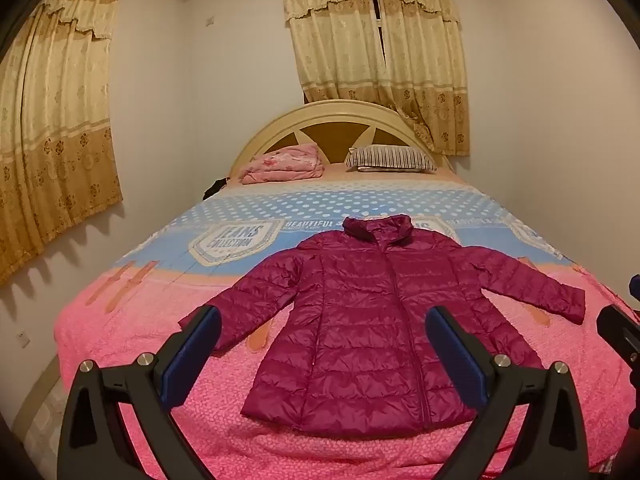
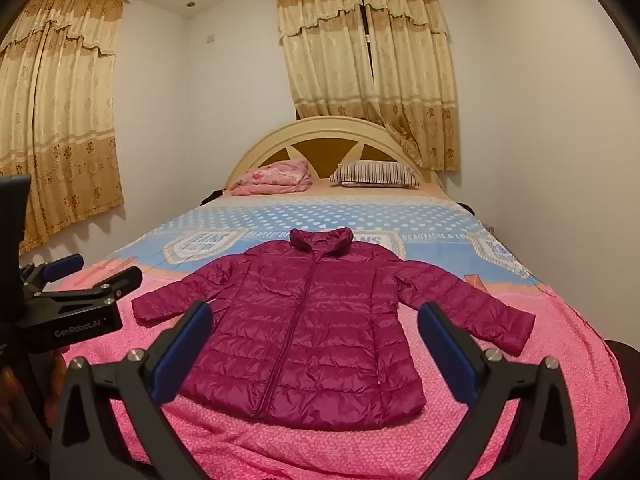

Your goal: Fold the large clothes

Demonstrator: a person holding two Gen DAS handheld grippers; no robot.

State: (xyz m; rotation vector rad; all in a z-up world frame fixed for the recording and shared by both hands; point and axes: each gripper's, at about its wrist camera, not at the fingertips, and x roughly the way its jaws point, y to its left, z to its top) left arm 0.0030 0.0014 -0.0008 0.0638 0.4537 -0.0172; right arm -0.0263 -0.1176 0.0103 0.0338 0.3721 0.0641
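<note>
Holding both grippers above the near end of the bed (image 1: 120,332), you have the left gripper (image 1: 322,330) and the right gripper (image 2: 314,326) with fingers spread wide and empty. Your magenta jacket (image 1: 360,320) lies flat on the pink blanket, zipped, sleeves out left and right, collar toward the far pillows.

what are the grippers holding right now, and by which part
Nothing: left gripper and right gripper are both open, above the spread jacket.
</note>
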